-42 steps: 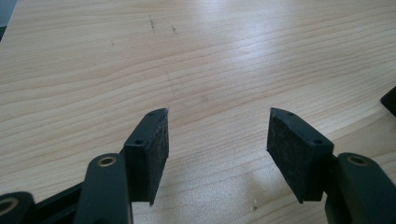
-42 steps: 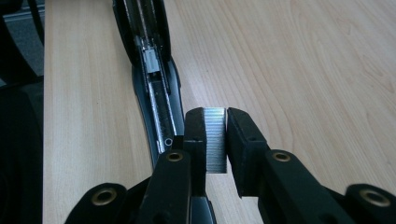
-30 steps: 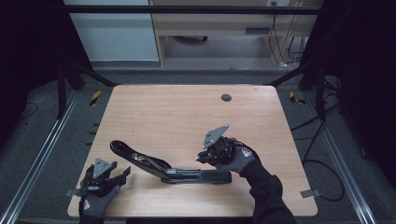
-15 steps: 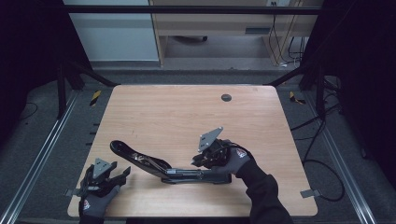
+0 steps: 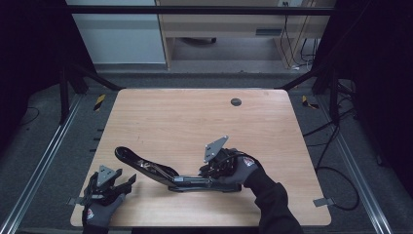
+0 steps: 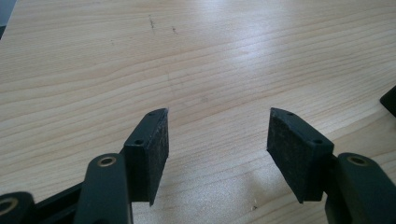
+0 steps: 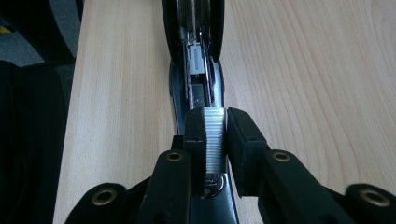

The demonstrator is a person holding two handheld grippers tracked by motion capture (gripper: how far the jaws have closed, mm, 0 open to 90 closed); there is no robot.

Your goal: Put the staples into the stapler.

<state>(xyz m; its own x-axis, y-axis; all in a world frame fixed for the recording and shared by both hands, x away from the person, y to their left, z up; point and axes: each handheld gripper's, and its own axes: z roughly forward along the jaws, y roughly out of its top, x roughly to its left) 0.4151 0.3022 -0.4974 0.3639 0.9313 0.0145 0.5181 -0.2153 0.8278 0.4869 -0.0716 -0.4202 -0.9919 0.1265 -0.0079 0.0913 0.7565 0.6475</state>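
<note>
- i'm loading a stapler (image 5: 165, 173); it lies open in the lower middle of the high view, arm swung up toward the lower left, base running right under my right hand.
- my right gripper (image 7: 215, 140) is narrow, pinching a strip of staples (image 7: 215, 140) between its pads. in the right gripper view the strip sits bottom centre, right above the stapler's open channel (image 7: 198, 70), which runs up toward the top of the frame.
- my left gripper (image 6: 217, 140) is wide, with nothing between its pads, just bare table (image 6: 196, 56). in the high view it rests at the lower left (image 5: 109, 183), just beside the raised arm, not touching it.
- to do this well, i judge the strip must line up with the channel's length before it goes down; right now it looks square to it, which is good.
- lower it level, so both legs straddle the rail together; a tilt could jam or snap the strip.
- keep the pinch light: staples crumble if squeezed.
- if the base skids, my left gripper could steady the arm.
- let go only once the strip is seated flat in the channel.
</note>
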